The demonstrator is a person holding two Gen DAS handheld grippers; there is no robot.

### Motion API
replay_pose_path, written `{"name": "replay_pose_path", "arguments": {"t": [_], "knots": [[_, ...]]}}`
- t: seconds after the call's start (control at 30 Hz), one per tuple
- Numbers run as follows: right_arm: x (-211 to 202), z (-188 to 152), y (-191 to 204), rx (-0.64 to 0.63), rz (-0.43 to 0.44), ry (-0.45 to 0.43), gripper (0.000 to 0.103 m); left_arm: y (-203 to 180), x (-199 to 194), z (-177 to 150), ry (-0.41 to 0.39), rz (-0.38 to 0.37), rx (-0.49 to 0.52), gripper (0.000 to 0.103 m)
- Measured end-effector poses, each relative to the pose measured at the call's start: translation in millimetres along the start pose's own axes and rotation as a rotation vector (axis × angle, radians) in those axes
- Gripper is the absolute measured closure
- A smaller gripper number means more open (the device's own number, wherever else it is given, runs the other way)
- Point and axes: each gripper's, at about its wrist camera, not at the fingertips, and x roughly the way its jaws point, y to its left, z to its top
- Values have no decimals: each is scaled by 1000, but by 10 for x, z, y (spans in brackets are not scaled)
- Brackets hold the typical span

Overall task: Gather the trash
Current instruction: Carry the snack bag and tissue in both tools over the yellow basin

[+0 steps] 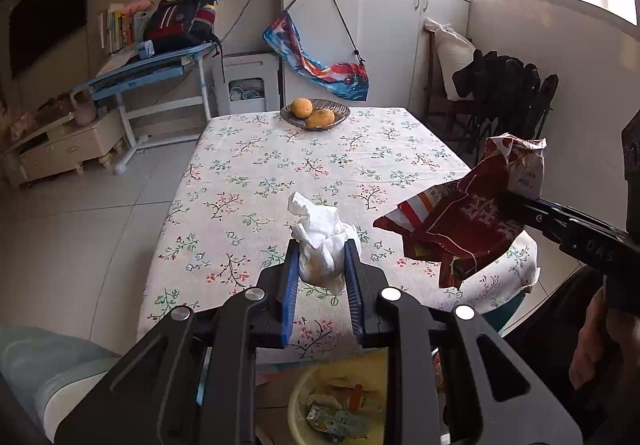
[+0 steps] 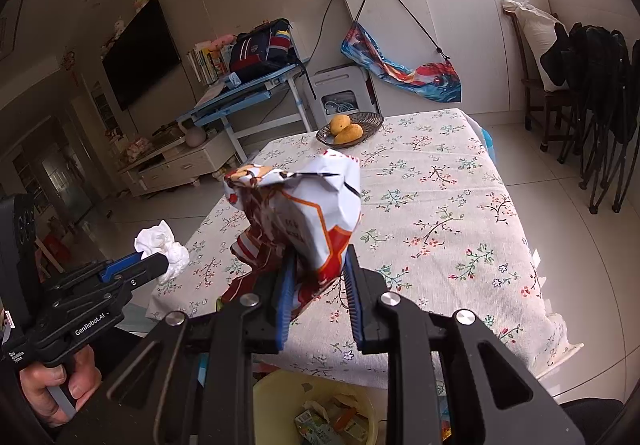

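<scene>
My left gripper (image 1: pixel 322 249) is shut on a crumpled white tissue (image 1: pixel 320 241), held above the near edge of the floral-cloth table (image 1: pixel 280 173). It also shows in the right wrist view (image 2: pixel 158 265) with the tissue (image 2: pixel 164 245). My right gripper (image 2: pixel 318 257) is shut on a crumpled red and white snack bag (image 2: pixel 304 213), also lifted off the table. The bag shows in the left wrist view (image 1: pixel 468 221) at the right. A yellow trash bin (image 1: pixel 340 405) with wrappers inside sits on the floor below both grippers, also in the right wrist view (image 2: pixel 312 405).
A woven dish with two mangoes (image 1: pixel 314 113) stands at the table's far end. Beyond are a white cabinet (image 1: pixel 376 37), a blue desk with a backpack (image 1: pixel 160 61), and chairs with dark clothes (image 1: pixel 504 93) at the right. A teal seat (image 1: pixel 44 369) is at lower left.
</scene>
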Motion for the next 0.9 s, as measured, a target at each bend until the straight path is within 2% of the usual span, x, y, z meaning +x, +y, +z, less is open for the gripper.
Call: {"name": "replay_pose_path", "arguments": {"t": [0.9], "knots": [[-280, -129, 8, 3, 8, -21, 79, -278, -325, -389, 27, -27, 44, 82]]}}
